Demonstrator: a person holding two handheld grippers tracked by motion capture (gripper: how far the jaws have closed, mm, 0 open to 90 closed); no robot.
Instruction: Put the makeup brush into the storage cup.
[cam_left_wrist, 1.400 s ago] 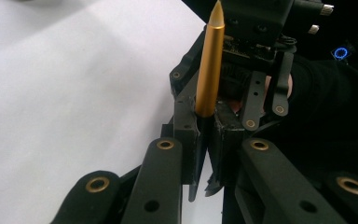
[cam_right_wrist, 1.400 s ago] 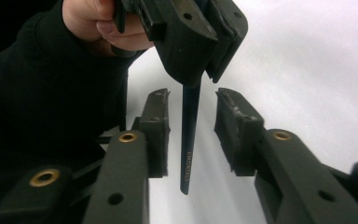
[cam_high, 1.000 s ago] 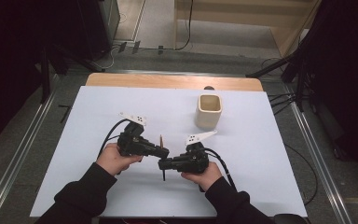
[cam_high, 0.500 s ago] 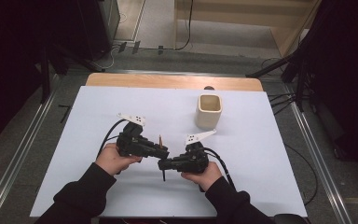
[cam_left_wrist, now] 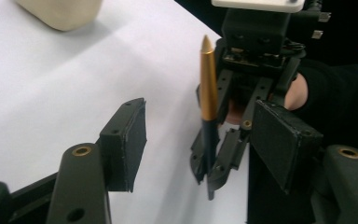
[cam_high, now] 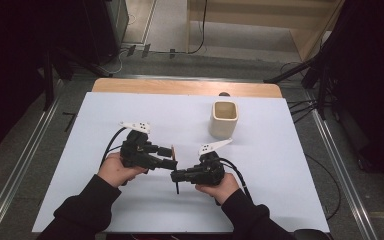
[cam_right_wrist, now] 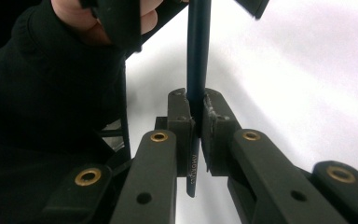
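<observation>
A dark pen (cam_right_wrist: 198, 56) with a gold cap end (cam_left_wrist: 208, 79) stands upright, held near its lower end by my right gripper (cam_right_wrist: 198, 116), which is shut on it. In the high view the pen (cam_high: 175, 170) is low and central over the table, with the right gripper (cam_high: 177, 176) pointing left. My left gripper (cam_left_wrist: 203, 140) is open, and the pen's gold upper part rises between its wide-set pads (cam_left_wrist: 133, 135), touching neither. From above, the left gripper (cam_high: 168, 157) points right at the pen's top.
A beige square cup (cam_high: 224, 119) stands upright at the back right of the white table top (cam_high: 280, 165), and its base appears in the left gripper view (cam_left_wrist: 60, 11). Cables trail from both grippers. Dark floor and metal rails surround the table.
</observation>
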